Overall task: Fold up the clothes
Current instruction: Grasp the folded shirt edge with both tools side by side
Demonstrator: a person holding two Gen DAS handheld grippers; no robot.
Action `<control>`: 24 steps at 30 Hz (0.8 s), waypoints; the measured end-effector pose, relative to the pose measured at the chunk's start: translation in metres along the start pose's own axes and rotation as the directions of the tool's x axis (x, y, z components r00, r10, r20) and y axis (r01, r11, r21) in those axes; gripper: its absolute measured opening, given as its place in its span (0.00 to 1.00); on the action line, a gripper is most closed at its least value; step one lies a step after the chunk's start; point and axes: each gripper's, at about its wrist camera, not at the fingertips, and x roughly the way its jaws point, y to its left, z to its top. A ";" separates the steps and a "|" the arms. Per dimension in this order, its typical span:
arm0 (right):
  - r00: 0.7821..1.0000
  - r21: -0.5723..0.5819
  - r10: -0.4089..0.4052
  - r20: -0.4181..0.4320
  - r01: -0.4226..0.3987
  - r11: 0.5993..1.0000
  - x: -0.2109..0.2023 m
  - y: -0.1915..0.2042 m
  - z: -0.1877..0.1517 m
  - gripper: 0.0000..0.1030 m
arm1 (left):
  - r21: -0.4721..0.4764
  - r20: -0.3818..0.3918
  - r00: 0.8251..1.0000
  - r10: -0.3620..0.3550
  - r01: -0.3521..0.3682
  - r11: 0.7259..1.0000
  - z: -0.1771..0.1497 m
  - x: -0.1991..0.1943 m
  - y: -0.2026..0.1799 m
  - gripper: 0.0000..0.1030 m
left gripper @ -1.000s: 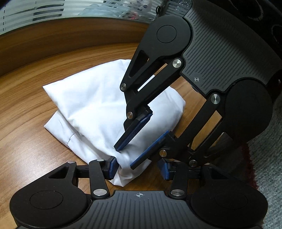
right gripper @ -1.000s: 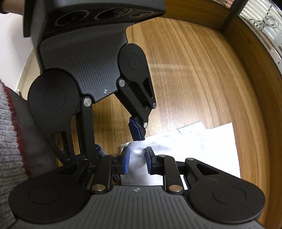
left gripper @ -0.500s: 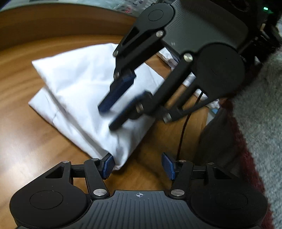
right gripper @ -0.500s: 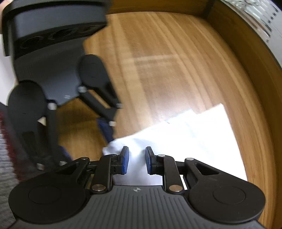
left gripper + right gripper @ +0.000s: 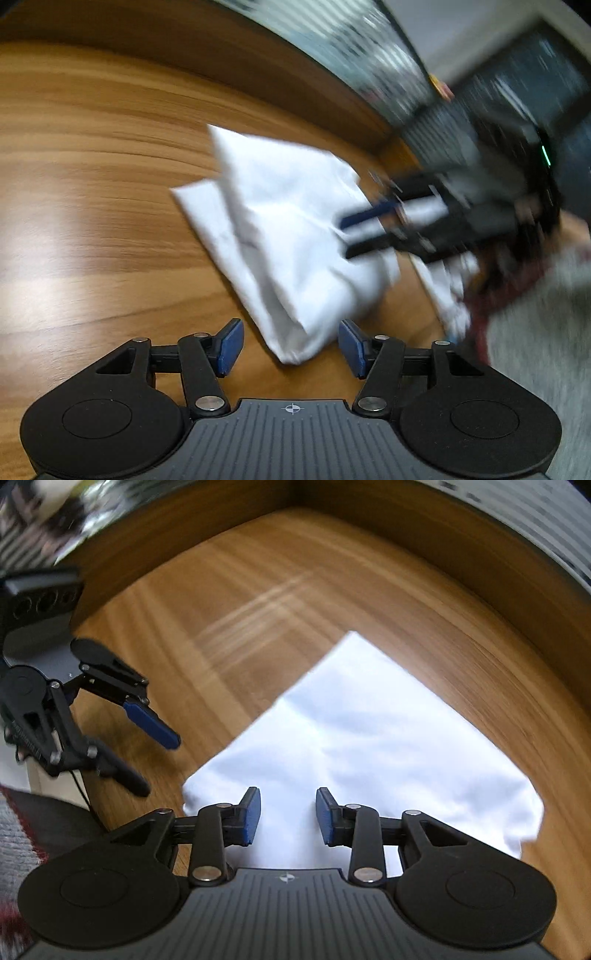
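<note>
A white garment [image 5: 295,229] lies folded into a thick wedge on the wooden table [image 5: 92,184]. My left gripper [image 5: 291,347] is open, and the garment's near corner reaches into the gap without touching the pads. In the right wrist view the left gripper [image 5: 157,764] hangs over bare wood left of the garment [image 5: 388,746]. My right gripper [image 5: 289,816] hovers over the garment's near part; its jaws are opening, with cloth below the gap and nothing pinched. In the left wrist view the right gripper [image 5: 354,232] is blurred, above the garment's right edge.
A raised wooden rim [image 5: 480,554] curves round the table's far side, with striped glass behind it. A person's grey and dark red knit sleeve [image 5: 535,332] fills the right of the left wrist view. Bare wood [image 5: 258,609] stretches beyond the garment.
Both grippers have let go of the garment's corner and drawn apart, each rolling as it went. The right jaws have spread wider. The garment now lies free on the table.
</note>
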 end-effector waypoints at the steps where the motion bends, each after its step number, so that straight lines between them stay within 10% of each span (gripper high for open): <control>1: 1.000 0.030 -0.011 0.013 0.011 0.999 -0.004 -0.005 -0.004 0.45 | -0.042 0.020 1.000 0.001 0.000 0.999 0.001 0.011 0.000 0.62; 17: 0.961 0.485 -0.252 0.110 0.169 0.858 -0.035 -0.114 -0.044 0.63 | -0.250 0.160 0.987 0.001 0.040 0.967 0.060 0.027 0.008 0.65; 20: 0.966 0.548 -0.232 0.112 0.135 0.826 -0.029 -0.136 -0.048 0.63 | -0.271 0.157 0.987 0.018 0.025 0.962 0.064 0.036 0.008 0.56; 24: 0.980 0.616 -0.166 0.113 0.062 0.785 -0.013 -0.158 -0.053 0.62 | -0.293 0.161 0.986 0.033 0.016 0.956 0.065 0.037 0.009 0.14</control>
